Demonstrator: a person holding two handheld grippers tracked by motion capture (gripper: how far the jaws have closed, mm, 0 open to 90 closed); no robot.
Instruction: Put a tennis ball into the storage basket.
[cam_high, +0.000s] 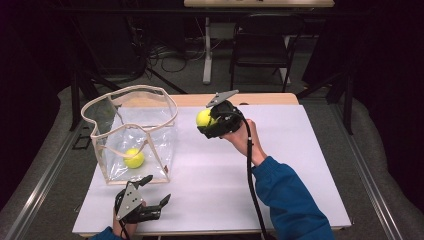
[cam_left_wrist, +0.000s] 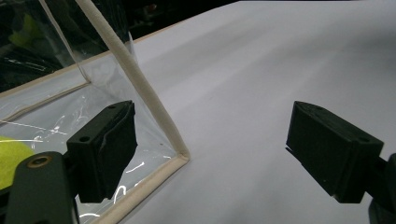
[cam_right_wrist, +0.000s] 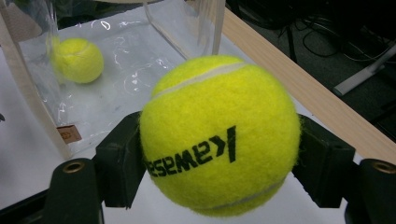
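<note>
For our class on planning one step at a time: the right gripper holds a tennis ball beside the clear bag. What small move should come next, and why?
Probably carry the tennis ball leftward over the clear bag's open rim, before releasing. The right gripper is clamped on it, raised beside the bag rather than above it. Another ball already lies inside, and the left gripper rests open near the bag's front corner.

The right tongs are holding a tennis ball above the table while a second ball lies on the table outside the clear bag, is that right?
Not quite. The right tongs do hold a tennis ball, but the second ball lies inside the clear bag, as the high view shows.
</note>
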